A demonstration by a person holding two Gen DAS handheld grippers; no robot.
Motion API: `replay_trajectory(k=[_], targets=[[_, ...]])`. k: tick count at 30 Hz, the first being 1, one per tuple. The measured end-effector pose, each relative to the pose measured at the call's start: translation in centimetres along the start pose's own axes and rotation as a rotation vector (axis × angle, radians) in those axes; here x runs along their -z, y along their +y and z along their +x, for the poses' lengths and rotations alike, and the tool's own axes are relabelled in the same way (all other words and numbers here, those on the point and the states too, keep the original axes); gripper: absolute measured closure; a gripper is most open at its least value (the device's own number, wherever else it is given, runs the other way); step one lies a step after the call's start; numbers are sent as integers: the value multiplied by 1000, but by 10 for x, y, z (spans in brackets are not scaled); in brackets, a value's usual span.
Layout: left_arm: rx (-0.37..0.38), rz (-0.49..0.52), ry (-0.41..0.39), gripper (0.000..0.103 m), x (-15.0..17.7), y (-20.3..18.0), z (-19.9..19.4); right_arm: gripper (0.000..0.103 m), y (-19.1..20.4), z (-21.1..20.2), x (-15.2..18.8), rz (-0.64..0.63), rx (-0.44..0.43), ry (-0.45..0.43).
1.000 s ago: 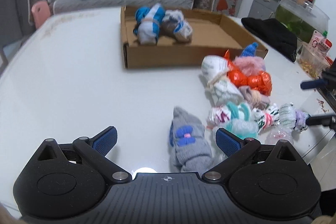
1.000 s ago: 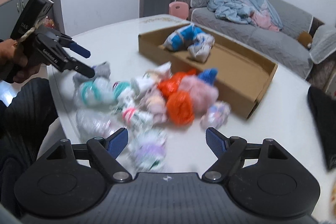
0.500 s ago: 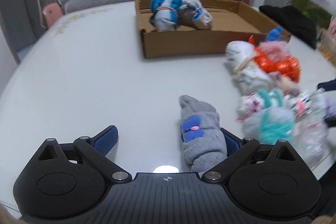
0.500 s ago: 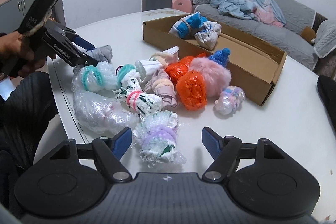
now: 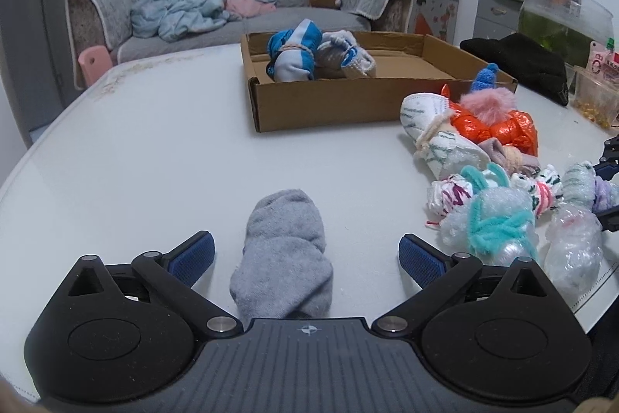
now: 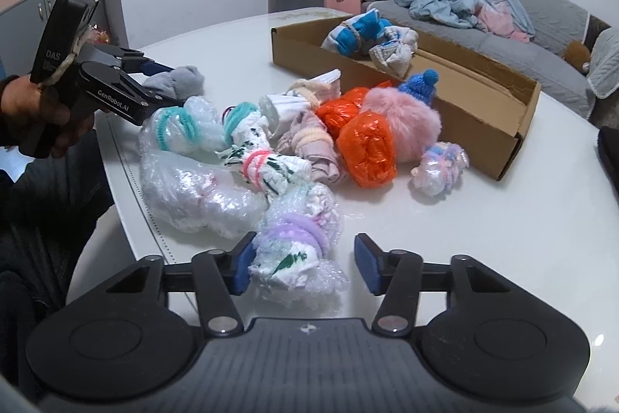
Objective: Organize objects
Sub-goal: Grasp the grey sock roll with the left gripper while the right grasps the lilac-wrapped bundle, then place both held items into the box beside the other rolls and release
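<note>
Grey sock [image 5: 284, 254] between wide left jaws

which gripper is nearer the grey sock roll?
Left. The left gripper straddles the grey sock roll, jaws open; the right gripper is across the pile at a purple-banded bundle.

We see open white table [image 5: 135, 149] left of the cardboard box [image 5: 329, 103], clear lane there. Right side is blocked by the heap of wrapped bundles [image 6: 294, 142], packed up against the box wall. Grey sock roll [image 5: 284, 258] lies apart from the heap with bare table between. Box floor mostly free right of its two bundles [image 5: 317, 55].
</note>
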State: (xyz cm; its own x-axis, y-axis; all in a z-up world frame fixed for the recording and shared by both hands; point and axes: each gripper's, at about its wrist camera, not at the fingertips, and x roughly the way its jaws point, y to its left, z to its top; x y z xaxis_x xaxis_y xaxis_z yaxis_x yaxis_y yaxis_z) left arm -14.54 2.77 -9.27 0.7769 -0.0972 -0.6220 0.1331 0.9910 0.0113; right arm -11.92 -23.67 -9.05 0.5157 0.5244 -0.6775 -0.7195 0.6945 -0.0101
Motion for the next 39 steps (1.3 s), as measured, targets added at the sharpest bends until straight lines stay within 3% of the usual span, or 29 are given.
replay_trajectory(k=[6, 13, 15, 17, 24, 29, 34, 39], targets=[[20, 7, -64, 1, 12, 1, -6, 56, 0, -2, 1, 11, -5, -2], [27, 19, -40, 3, 9, 0, -6, 65, -2, -3, 2, 45, -27, -17], [37, 25, -50, 19, 8, 0, -10, 67, -3, -4, 2, 53, -26, -18], [41, 24, -54, 58, 5, 1, -12, 67, -5, -6, 3, 67, -25, -20], [45, 4, -8, 59, -8, 9, -14, 67, -20, -21, 2, 118, -27, -35], [24, -22, -28, 59, -39, 25, -22, 67, -44, -43, -17, 132, 8, -91], [9, 13, -80, 59, -84, 30, -24, 67, -69, -57, -63, 127, 46, -177], [7, 62, -122, 59, -131, 26, -11, 67, -83, -43, -121, 103, 47, -216]])
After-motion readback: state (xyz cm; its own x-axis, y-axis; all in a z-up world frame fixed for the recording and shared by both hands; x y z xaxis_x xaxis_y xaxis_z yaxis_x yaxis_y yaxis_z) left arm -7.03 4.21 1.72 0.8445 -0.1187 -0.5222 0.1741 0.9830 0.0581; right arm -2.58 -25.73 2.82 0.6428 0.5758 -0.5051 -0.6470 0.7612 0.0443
